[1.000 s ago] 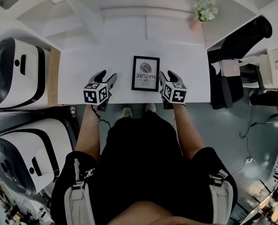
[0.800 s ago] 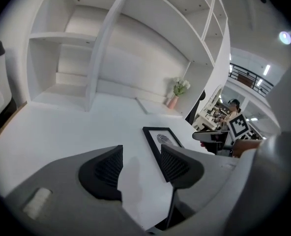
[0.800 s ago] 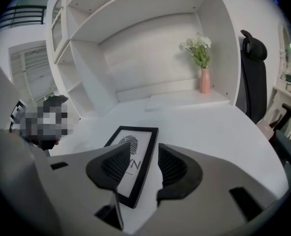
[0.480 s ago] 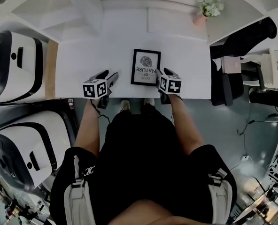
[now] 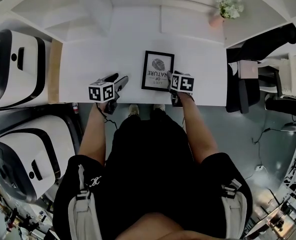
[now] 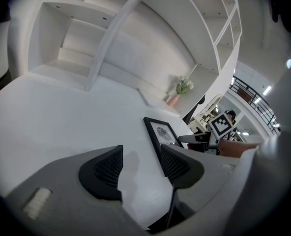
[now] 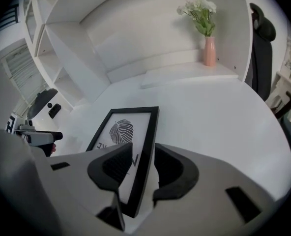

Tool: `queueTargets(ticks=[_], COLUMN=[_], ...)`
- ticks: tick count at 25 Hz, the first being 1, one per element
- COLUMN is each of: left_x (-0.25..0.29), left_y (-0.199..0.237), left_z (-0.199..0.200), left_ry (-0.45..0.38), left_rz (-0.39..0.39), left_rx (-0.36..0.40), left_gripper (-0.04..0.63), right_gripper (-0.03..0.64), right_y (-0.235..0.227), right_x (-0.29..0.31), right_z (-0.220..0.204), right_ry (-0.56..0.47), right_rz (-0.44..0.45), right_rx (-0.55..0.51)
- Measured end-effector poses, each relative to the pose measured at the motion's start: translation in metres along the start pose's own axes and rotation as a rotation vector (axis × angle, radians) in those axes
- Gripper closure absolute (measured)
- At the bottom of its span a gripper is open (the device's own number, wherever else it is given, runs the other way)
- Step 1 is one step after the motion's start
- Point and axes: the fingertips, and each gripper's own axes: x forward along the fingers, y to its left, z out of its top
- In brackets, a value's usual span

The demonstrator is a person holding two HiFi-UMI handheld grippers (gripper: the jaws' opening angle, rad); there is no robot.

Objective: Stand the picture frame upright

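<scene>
The black picture frame (image 5: 158, 70) with a fingerprint print lies flat on the white table (image 5: 98, 59), near its front edge. My right gripper (image 5: 171, 77) is at the frame's near right corner. In the right gripper view the frame's right edge (image 7: 146, 146) runs between the jaws of the right gripper (image 7: 143, 157), which are closing; a narrow gap still shows beside the edge. My left gripper (image 5: 118, 80) hovers open to the left of the frame, nothing between its jaws. In the left gripper view the frame (image 6: 161, 132) lies ahead and right of the left gripper (image 6: 140, 157).
A pink vase of white flowers (image 5: 227, 9) stands at the table's back right. White shelves (image 6: 135, 38) rise behind the table. A black office chair (image 5: 260, 46) is on the right, and white and black machines (image 5: 18, 74) on the left.
My right gripper has moved left onto the frame's right edge, and its jaws now straddle that edge. The left gripper has shifted only slightly.
</scene>
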Motion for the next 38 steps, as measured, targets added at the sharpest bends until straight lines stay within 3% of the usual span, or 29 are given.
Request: queueTargets(ticks=[5, 13, 19, 25, 32, 38], left_x=[0.006, 0.012, 0.014, 0.018, 0.027, 0.031], left_y=[-0.001, 0.002, 0.002, -0.008, -0.023, -0.039], left_z=[-0.003, -0.007, -0.009, -0.009, -0.002, 0.009], left_ry=[0.031, 0.061, 0.059, 0.061, 0.053, 0.025], left_rz=[-0.010, -0.016, -0.053, -0.096, -0.146, -0.206], left_rx=[0.027, 0.046, -0.007, -0.064, -0.120, -0.188], left_gripper=[0.354, 0.354, 0.354, 0.354, 0.354, 0.354], right_gripper=[0.505, 0.534, 0.538, 0.538, 0.543, 0.543], right_y=[-0.007, -0.010, -0.011, -0.010, -0.011, -0.010], right_x=[0.011, 0.016, 0.016, 0.013, 0.012, 0.012], right_z=[-0.008, -0.009, -0.010, -0.010, -0.009, -0.009], right_ry=[0.087, 0.158, 0.160, 0.155, 0.145, 0.158], right_rz=[-0.047, -0.045, 0.068, 0.138, 0.315, 0.361], right_rx=[0.028, 0.043, 0.134, 0.121, 0.272, 0.285])
